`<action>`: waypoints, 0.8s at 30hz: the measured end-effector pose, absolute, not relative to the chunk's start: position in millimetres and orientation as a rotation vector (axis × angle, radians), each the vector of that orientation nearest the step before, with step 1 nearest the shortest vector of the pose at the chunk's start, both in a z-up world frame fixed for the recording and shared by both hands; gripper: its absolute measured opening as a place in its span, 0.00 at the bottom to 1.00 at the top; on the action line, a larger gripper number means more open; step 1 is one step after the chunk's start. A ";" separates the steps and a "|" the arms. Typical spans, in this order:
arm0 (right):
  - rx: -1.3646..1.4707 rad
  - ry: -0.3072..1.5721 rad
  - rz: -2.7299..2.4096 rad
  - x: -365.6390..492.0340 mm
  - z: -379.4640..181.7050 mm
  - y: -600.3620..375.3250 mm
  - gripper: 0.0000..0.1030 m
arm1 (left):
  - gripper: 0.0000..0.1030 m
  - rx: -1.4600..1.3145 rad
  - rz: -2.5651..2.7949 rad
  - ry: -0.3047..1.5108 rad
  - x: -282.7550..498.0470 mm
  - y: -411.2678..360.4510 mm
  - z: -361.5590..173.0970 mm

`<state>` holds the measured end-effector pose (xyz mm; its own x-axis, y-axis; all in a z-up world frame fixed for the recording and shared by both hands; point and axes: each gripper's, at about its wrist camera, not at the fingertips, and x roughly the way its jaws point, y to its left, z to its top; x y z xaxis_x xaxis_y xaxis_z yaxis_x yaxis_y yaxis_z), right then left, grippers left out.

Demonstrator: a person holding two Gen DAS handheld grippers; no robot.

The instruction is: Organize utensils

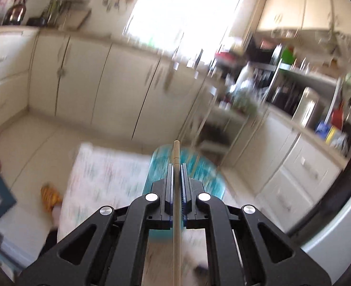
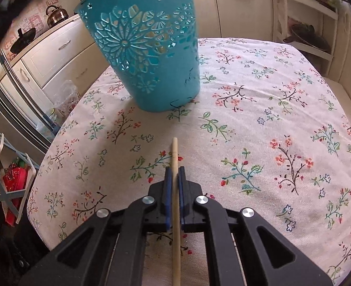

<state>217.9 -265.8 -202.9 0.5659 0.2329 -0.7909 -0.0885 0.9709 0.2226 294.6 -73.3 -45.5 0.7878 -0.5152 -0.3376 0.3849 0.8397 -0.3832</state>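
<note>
Fingers of both the left gripper (image 1: 176, 166) and right gripper (image 2: 174, 169) pinch a light, stiff stick (image 2: 175, 157) mid-shaft, with the basket (image 2: 146, 54) at upper left.

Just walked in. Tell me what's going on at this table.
A person is sorting utensils with a handheld tool in each hand. The right tool is shut on a wooden chopstick above the floral tablecloth, with the teal cutout basket standing upright ahead of it. The left tool grips another wooden stick; its view is motion-blurred, with the basket below it.
</note>
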 end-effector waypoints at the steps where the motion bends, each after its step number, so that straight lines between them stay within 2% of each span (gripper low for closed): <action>1: 0.170 0.951 0.191 218.1 -203.1 -266.3 0.06 | 0.05 -0.312 -0.493 0.421 301.3 -77.0 -36.2; 8: 0.213 0.948 0.205 218.9 -204.5 -272.3 0.06 | 0.05 -0.343 -0.450 0.301 364.8 -108.1 -4.1; 16: 0.245 0.947 0.212 220.8 -205.0 -275.6 0.06 | 0.05 -0.362 -0.397 0.298 410.7 -128.4 -26.3; 24: 0.256 0.949 0.214 223.1 -205.3 -276.3 0.06 | 0.05 -0.312 -0.400 0.339 406.3 -127.1 -43.4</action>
<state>223.1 -276.3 -205.3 0.5655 0.2913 -0.7716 -0.0678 0.9488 0.3085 406.3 -127.1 -43.4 0.8668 -0.4270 -0.2575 0.3246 0.8752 -0.3586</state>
